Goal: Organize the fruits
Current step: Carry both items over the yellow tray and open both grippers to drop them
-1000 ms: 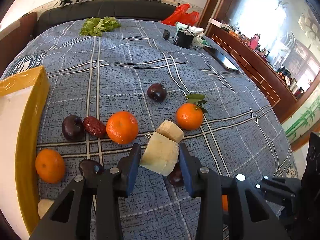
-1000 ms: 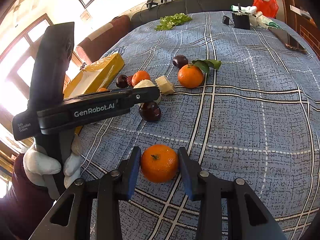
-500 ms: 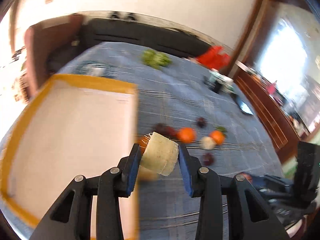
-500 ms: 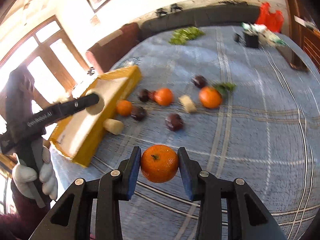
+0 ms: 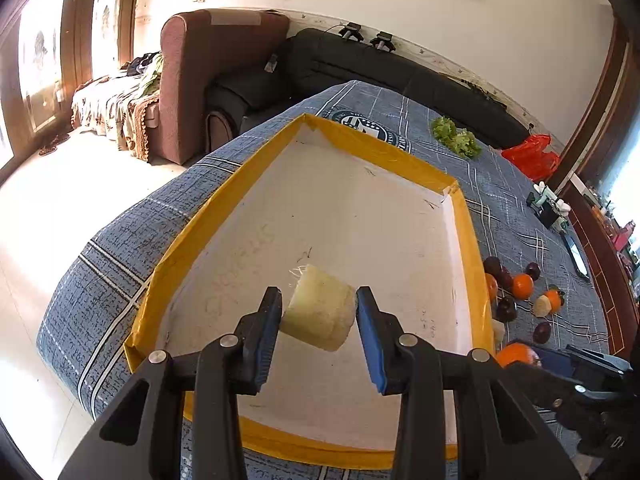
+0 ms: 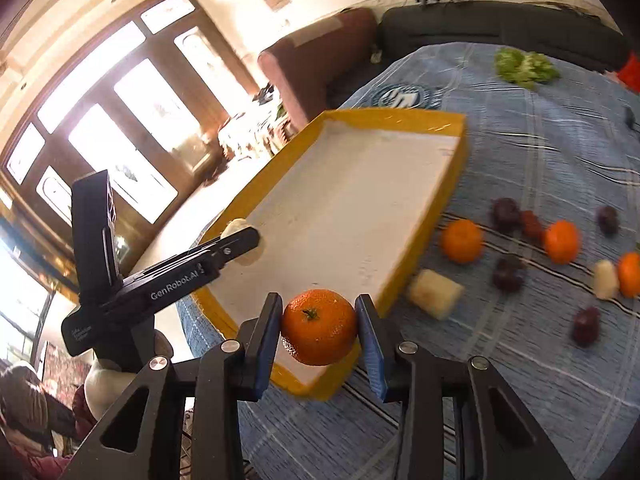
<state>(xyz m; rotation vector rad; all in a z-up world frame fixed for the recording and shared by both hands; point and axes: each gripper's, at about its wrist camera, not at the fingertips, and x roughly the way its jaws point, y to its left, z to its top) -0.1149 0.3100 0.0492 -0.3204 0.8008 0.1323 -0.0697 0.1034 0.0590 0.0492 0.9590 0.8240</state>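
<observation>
Left wrist showed my left gripper (image 5: 318, 316) clamping a pale chunk (image 5: 319, 317) over the bare tray (image 5: 466, 236); right gripper (image 6: 319, 326) gripped an orange (image 6: 319, 327); most fruit remained outside

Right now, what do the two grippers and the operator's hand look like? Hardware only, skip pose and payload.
Both grippers, left and right, are matte black angular frames with triangular cut-outs, silver round bolts, and flat fingers faced with blue pads. In the right wrist view, the left unit's side reads "GenRobot.AI" in white, with a tall black block behind. The hand on its grip wears a white glove and a dark red sleeve. No cables visible.
</observation>
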